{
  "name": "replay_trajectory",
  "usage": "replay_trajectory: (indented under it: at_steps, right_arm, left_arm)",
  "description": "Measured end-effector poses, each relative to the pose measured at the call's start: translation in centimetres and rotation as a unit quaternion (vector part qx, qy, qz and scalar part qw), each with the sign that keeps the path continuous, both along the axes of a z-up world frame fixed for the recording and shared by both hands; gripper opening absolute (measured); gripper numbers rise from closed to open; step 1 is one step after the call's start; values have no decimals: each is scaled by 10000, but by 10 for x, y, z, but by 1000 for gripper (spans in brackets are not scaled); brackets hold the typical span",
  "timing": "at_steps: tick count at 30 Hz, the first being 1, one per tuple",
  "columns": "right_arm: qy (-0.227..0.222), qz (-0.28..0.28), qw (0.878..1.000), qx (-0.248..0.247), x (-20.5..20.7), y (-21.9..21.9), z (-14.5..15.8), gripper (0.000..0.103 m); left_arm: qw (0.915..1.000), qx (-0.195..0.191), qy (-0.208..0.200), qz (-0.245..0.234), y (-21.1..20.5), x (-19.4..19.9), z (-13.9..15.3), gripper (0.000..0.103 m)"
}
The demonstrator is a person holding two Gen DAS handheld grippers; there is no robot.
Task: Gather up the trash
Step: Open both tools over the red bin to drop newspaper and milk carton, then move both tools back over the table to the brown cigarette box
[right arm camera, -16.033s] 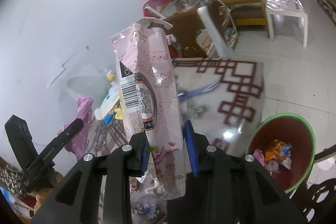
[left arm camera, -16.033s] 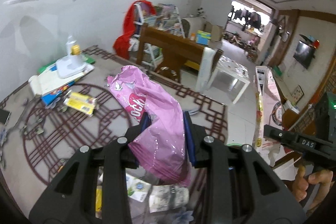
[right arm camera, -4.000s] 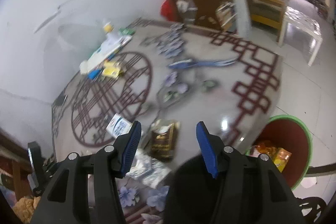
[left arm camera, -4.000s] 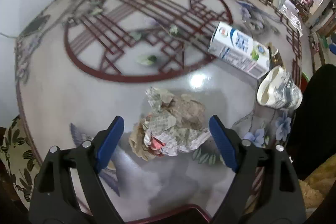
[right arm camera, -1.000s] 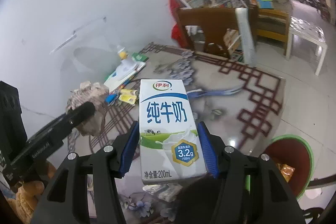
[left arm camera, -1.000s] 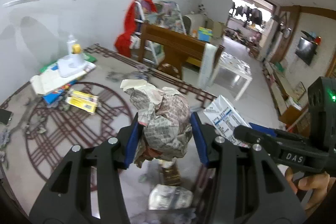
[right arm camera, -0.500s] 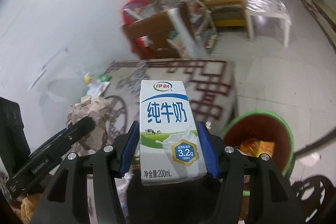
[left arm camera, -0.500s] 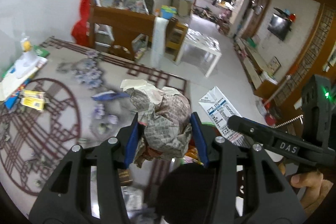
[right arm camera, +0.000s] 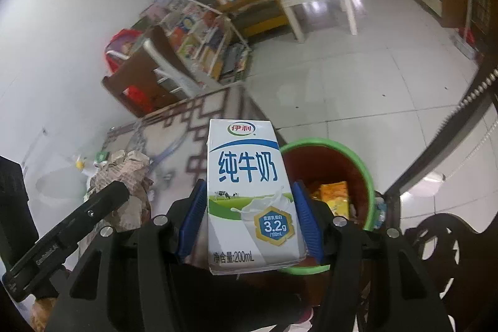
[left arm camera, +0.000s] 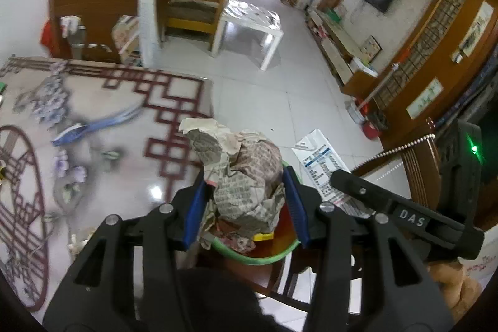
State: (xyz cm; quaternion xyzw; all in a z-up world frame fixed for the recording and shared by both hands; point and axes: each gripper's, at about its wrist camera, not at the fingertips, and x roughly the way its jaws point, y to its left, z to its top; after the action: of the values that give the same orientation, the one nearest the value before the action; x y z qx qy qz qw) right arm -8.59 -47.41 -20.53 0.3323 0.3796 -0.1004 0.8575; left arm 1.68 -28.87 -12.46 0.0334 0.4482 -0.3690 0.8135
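I am clenching the paper wad in my left gripper, above the bin at lower centre. My right gripper is gripping the carton over the bin, so both should drop in.

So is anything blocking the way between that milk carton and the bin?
Nothing visible does. The right tool holds the milk carton just beside the open green-rimmed bin, whose mouth is uncovered, with only some wrappers inside.

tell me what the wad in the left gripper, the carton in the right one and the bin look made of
Newspaper wad: thin matte newsprint, crumpled, with printed columns. Milk carton: coated paperboard, likely slightly glossy, with sharp folded edges and printed graphics. Trash bin: probably plastic, with a smooth green rim and reddish-brown inside.
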Motion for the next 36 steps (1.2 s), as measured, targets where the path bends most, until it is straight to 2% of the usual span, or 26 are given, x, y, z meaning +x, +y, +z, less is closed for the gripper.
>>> replay_trajectory:
  at_steps: [5, 13, 16, 18, 19, 22, 28, 31, 33, 36]
  right_arm:
    - [148, -177, 9997, 119, -2, -13, -11, 54]
    - [260, -268, 9992, 114, 0, -20, -18, 54]
    - [314, -327, 9989, 115, 3, -21, -20, 56]
    - [343, -367, 9986, 153, 3, -23, -22, 56]
    - [353, -386, 9985, 182, 3, -25, -24, 57]
    - [407, -491, 9977, 213, 4, -26, -26, 63]
    - [451, -471, 9977, 175, 8, -24, -21, 63]
    - [422, -389, 9982, 145, 13, -18, -16, 63]
    - [410, -308, 9986, 144, 17, -14, -14, 63]
    - [362, -108, 9992, 91, 26, -3, -7, 64]
  left_arm:
    - [9996, 69, -16, -259, -24, -2, -3, 46]
    - [9993, 114, 37, -342, -41, 6, -7, 48]
    - [9991, 116, 28, -411, -48, 6, -5, 56]
    - [9989, 145, -5, -436, -49, 6, -4, 81]
    - [9990, 135, -43, -421, -48, 5, -4, 84]
    - [9990, 92, -22, -425, -44, 5, -3, 84]
    - [9998, -47, -18, -180, -16, 10, 4, 84]
    - [9998, -86, -115, 100, 16, 14, 9, 84]
    - [9993, -59, -176, 312, 39, 17, 10, 88]
    - [9961, 119, -247, 842, 87, 23, 3, 91]
